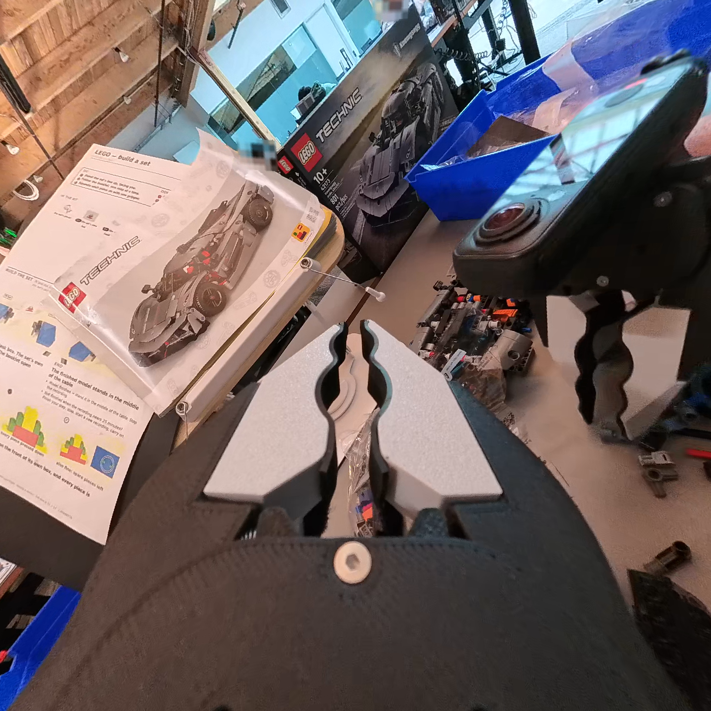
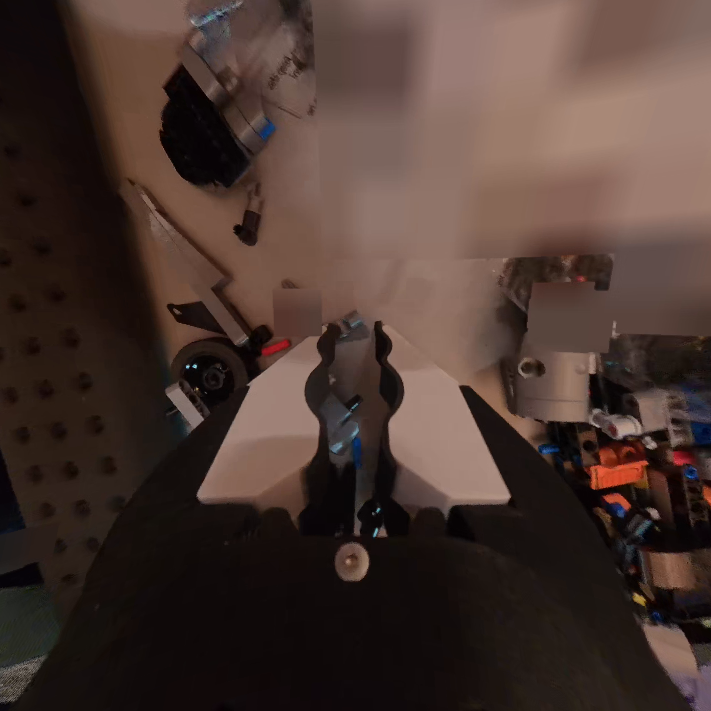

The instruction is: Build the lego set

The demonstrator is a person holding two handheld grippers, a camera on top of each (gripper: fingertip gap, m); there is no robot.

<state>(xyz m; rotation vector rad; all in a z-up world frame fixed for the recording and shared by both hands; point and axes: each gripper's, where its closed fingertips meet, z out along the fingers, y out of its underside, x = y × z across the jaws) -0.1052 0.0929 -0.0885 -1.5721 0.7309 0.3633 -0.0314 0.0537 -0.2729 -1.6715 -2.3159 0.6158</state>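
My left gripper (image 1: 353, 327) hovers above the table in front of the booklet stand. Its fingertips stand a narrow slit apart with nothing between them. My right gripper (image 2: 356, 327) points down at the table with its jaws apart. A small grey Lego piece (image 2: 351, 326) lies just beyond its left fingertip, and the pads do not press on it. Another grey piece with a black pin (image 2: 341, 419) shows on the table through the gap between the fingers. The right gripper also shows in the left wrist view (image 1: 604, 419), tips close to the table beside small grey pieces (image 1: 657, 466).
An instruction booklet (image 1: 184, 277) lies on a stand at the left, with the set's box (image 1: 369, 154) and a blue bin (image 1: 481, 165) behind. A pile of loose parts and bags (image 1: 481, 334) lies mid-table. A wheel (image 2: 209, 375) and a black-grey sub-assembly (image 2: 207, 127) lie left of the right gripper. About 20 cm separates my left fingertips from my right.
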